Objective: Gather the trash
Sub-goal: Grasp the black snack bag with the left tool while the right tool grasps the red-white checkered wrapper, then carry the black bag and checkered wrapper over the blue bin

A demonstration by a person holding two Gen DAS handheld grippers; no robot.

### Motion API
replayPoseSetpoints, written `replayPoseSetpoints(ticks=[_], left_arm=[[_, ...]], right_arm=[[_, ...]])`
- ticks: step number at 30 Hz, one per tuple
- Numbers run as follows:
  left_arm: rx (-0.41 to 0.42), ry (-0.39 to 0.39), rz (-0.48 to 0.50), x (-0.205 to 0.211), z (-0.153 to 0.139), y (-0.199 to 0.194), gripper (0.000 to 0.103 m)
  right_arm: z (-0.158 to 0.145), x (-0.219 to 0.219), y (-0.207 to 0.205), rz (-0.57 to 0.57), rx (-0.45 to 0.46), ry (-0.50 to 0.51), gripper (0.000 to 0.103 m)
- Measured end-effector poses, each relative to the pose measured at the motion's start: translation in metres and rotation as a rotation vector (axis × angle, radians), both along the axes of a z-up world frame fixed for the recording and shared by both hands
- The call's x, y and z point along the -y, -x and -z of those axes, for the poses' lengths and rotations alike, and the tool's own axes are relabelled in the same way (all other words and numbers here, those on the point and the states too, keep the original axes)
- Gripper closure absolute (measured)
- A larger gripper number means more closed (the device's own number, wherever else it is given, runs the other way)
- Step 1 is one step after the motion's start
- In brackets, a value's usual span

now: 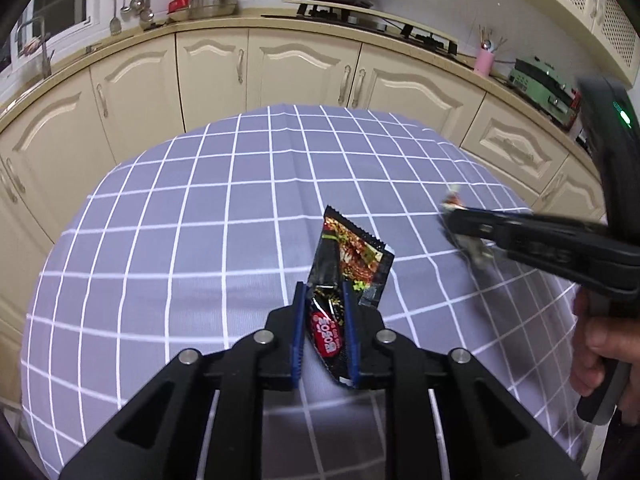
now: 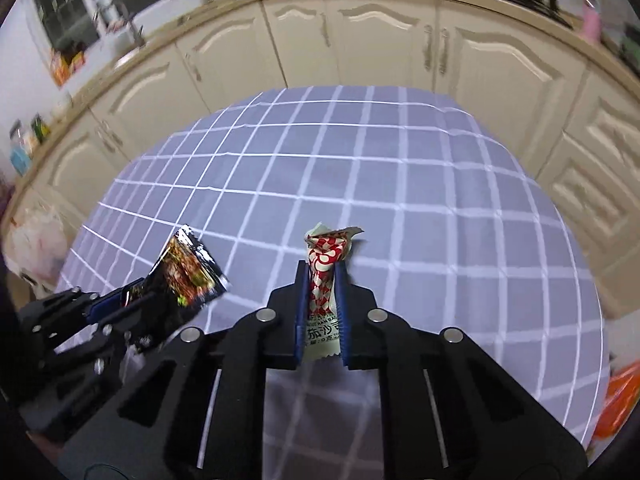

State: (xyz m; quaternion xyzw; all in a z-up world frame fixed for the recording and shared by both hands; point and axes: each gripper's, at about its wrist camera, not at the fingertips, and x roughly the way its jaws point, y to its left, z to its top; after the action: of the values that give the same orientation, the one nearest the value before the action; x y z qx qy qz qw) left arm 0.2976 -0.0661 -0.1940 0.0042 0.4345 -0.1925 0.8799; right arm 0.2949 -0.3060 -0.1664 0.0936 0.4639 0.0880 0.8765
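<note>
- Cream kitchen cabinets (image 1: 304,76) curve behind a desk (image 1: 168,248) covered in a grey-blue cloth with a white grid; as far as both views reach, no loose litter shows on the cloth.
- Left wrist view: the left gripper (image 1: 325,308) has its jaws closed on a black, glossy foil snack wrapper with red and yellow print (image 1: 348,256). Its lower end is pinched between the blue pads and the rest sticks up, clear of the cloth.
- Same view, to the right: the right gripper (image 1: 460,224) comes in blurred, with the person's hand (image 1: 600,344) on its handle. Something pale is clamped at its tip, but the blur hides what.
- Right wrist view: the right gripper (image 2: 322,292) is closed on a crumpled white paper wrapper with a red pattern (image 2: 324,268). Its twisted top stands above the pads and its printed end hangs behind them.
- Same view, lower left: the left gripper (image 2: 120,300) holds the black foil wrapper (image 2: 184,276) off the desk.
- At far left, off the desk's edge, sits a pale plastic bag (image 2: 36,240), too blurred to read well.
- Judged from this, the picking-up step is done for both pieces, and carrying them off is the step in hand.
- Next comes finding a bin or bag. That pale bag may serve, though no container shows plainly. Each gripper needs to be held over the opening before its jaws part, gripping firmly meanwhile, since light wrappers slip easily.
</note>
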Motion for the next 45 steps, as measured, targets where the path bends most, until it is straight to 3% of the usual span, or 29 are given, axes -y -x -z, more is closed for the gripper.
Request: replayPoseSetpoints(ticks=[10,25,38,45], left_arm=[[0.034,0.038,-0.019,0.012,-0.017,0.032,0.088],[0.164,0.073,0.138,0.109,-0.083,0.085,0.088],[0.204,0.112,0.4,0.23,-0.106,0.153,0.088],[0.161,0.094,0.562,0.302,-0.089,0.195,0.087]], right_arm=[[-0.037,0.05,0.063,0.056,0.075,-0.08,0.09],[-0.064,0.153,0.151,0.261,0.179,-0.1,0.09],[-0.072,0.276,0.265,0.578,0.228,-0.087,0.09],[-0.046,0.329,0.322,0.727,0.178,-0.095,0.09]])
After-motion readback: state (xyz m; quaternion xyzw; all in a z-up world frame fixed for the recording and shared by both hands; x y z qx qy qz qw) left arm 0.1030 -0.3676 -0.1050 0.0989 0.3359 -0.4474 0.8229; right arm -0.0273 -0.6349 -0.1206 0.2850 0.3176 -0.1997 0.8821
